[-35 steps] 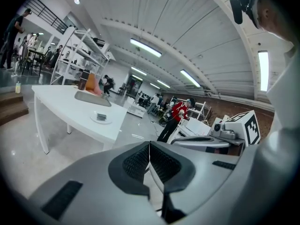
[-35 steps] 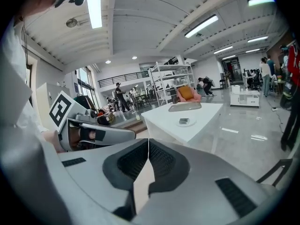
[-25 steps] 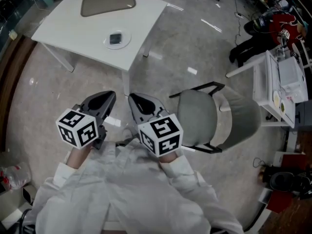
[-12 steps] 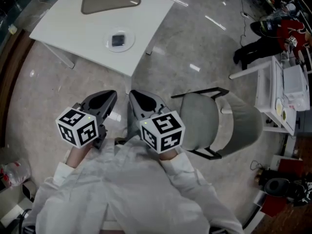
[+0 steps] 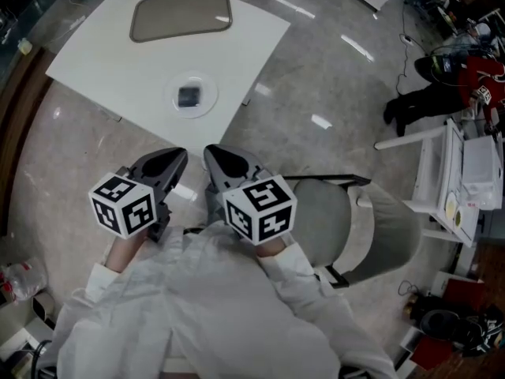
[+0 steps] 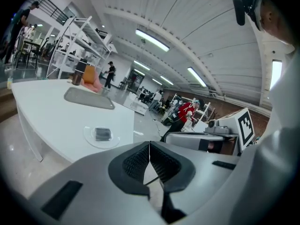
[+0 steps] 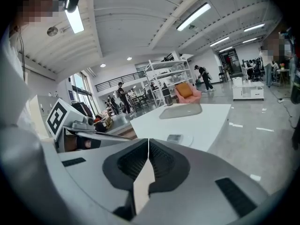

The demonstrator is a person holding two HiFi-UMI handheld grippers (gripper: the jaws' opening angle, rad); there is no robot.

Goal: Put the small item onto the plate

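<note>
Both grippers held low over the floor, lower centre of the head view, marker cubes toward the camera. Left gripper (image 5: pixel 167 164): jaws shut, pads meeting, nothing between them. Right gripper (image 5: pixel 225 163): same, closed and empty. The item (image 5: pixel 188 96), small, dark and flat, already lies on the plate (image 5: pixel 207 106), which sits on the table (image 5: pixel 110 61) in the upper left of the frame, near the table's closest edge. A tray (image 5: pixel 181 14) lies further up the table, apart from the plate. Plate is straight up-frame from the jaws, well apart from both; the left gripper looks marginally nearer. Item reads roughly square, so no clear long axis. Chair (image 5: pixel 347 223) stands just right of the right gripper. Head view gives only the jaws' backs; the closed pad lines show in the gripper views alone. Those views put the plate left of the left jaws and right of the right jaws, so it lies between the two lines of aim. Judged: task looks finished.
</note>
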